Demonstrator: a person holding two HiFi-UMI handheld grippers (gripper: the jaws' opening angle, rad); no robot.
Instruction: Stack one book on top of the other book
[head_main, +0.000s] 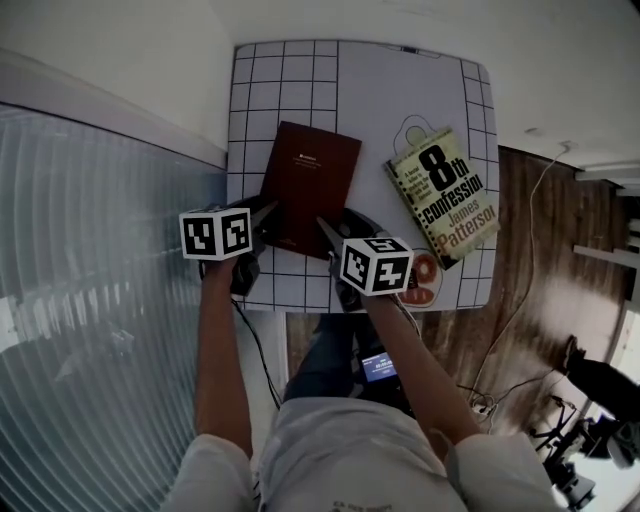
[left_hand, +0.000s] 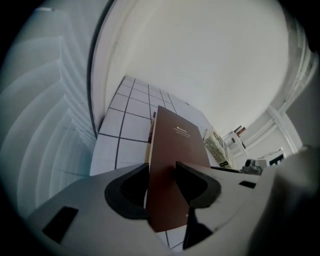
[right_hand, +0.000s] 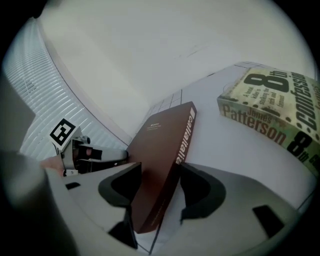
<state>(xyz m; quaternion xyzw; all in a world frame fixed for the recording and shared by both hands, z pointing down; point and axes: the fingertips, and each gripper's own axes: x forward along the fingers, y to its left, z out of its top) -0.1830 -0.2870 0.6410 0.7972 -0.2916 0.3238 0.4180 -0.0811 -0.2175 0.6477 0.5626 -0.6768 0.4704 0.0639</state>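
A dark brown hardback lies flat on the gridded white table, left of centre. To its right lies a paperback printed "8th confession", at an angle. My left gripper stands at the hardback's near left corner and my right gripper at its near right corner. In the left gripper view the brown book runs between the wide jaws of that gripper. The right gripper view shows the book's spine side between the spread jaws of that gripper. Both grippers are open around the book's near edge.
A ribbed translucent panel stands along the table's left. Wooden floor with a trailing cable lies to the right. A red and white round item sits at the table's near right corner. The paperback lies close on the right gripper's right.
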